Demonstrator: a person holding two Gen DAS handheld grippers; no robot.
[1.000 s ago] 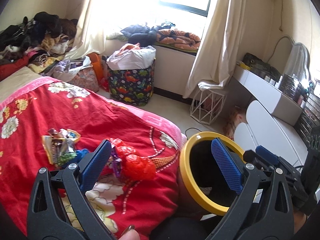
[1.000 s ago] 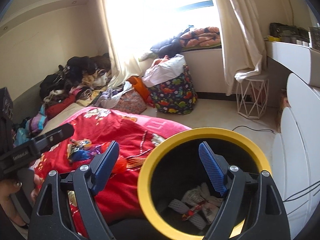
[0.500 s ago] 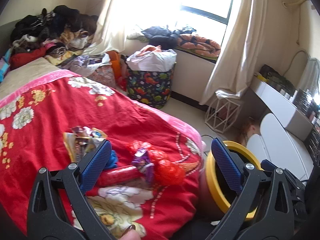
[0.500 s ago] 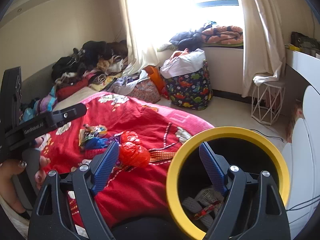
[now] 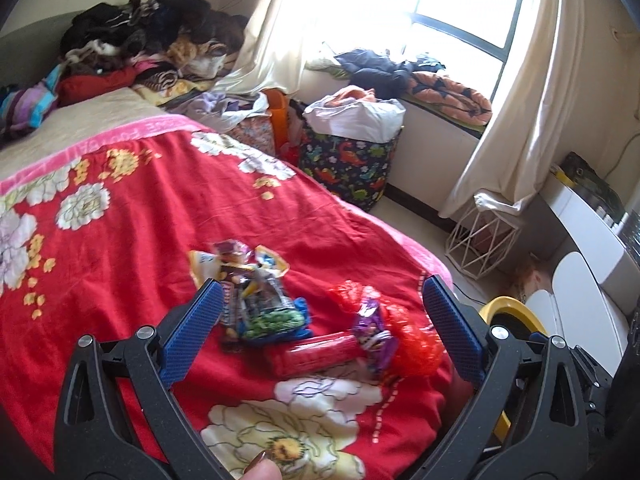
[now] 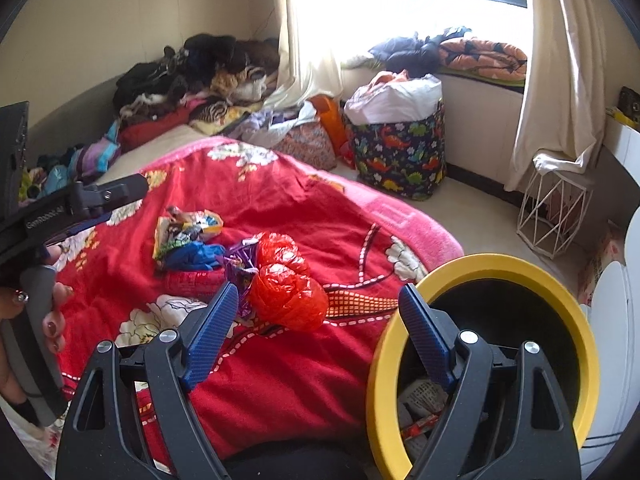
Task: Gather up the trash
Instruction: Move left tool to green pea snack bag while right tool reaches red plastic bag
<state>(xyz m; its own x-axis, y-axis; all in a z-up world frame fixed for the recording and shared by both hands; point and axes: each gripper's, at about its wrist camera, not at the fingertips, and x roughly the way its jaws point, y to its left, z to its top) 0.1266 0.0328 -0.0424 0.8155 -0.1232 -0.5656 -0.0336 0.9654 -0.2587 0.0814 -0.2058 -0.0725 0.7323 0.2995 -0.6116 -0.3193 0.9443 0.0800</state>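
While both the left gripper (image 5: pixel 318 322) and right gripper (image 6: pixel 316 330) gape empty, wrappers (image 5: pixel 256 300) and red bag (image 6: pixel 286 286) lie on the blanket beside the yellow-rimmed bin (image 6: pixel 484 264), awaiting a pick.

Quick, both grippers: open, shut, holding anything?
Left gripper: open, holding nothing, wrappers on the bed beyond it.
Right gripper: open, holding nothing, red bag beyond it, bin on its right.

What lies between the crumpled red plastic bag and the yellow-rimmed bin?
Only bare red floral blanket separates the red plastic bag and yellow-rimmed bin, per the right wrist view.
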